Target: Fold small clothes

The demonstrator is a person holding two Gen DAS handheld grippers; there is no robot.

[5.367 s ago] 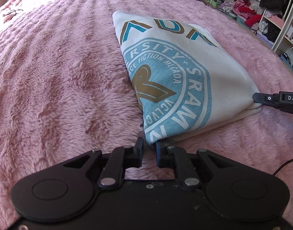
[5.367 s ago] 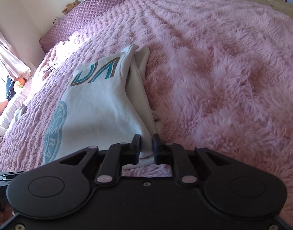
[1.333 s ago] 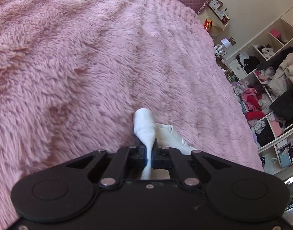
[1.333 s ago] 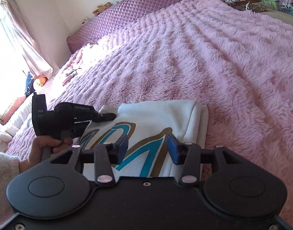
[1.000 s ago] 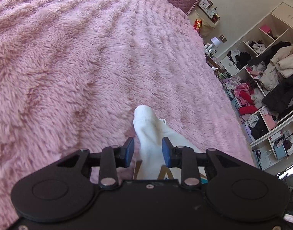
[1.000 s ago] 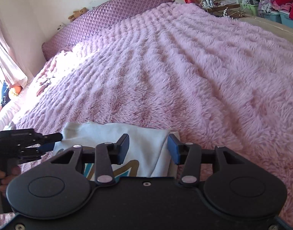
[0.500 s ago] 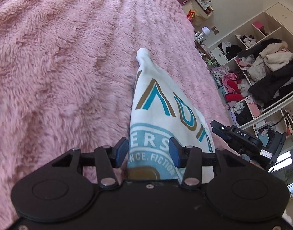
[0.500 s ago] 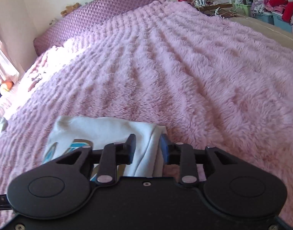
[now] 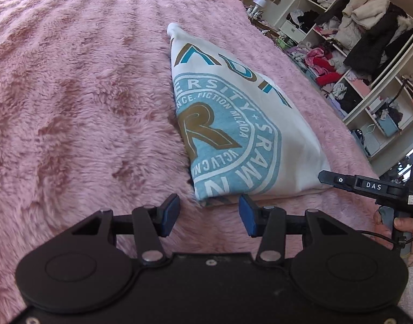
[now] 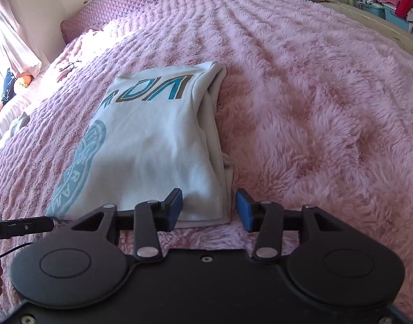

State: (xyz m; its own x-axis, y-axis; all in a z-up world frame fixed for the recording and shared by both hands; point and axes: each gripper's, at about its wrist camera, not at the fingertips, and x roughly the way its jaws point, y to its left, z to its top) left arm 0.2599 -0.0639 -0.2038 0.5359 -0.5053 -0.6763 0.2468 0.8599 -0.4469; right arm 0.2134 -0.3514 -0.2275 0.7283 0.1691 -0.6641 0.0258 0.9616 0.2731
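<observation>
Folded white sweatshirt (image 9: 233, 124), printed with a round blue emblem and teal-and-gold lettering, lies flat on a fluffy pink blanket (image 9: 79, 89) covering a bed. Seen from the left wrist camera, the left tool (image 9: 209, 214) hangs just short of the garment's near corner, its blue-padded jaws spread with only blanket and the tip of the corner between them, pressing on nothing; those jaws were opening within the last second and have since held their width. To the right in the same view, the right tool (image 9: 326, 175) reaches toward the sweatshirt's other near corner, held by a hand (image 9: 406, 232) at the frame's edge.

From the right wrist camera, the right tool (image 10: 209, 210) straddles the near right edge of the sweatshirt (image 10: 152, 145), where the folded layers stack; its jaws stand apart on either side of the cloth without pinching it, having just been opening. The left tool (image 10: 48, 224) pokes in from the left, beside the garment's near left corner. A quilted purple headboard (image 10: 141, 0) rises at the far end of the bed, and open shelves (image 9: 368, 62) crammed with clothes line the wall beyond.
</observation>
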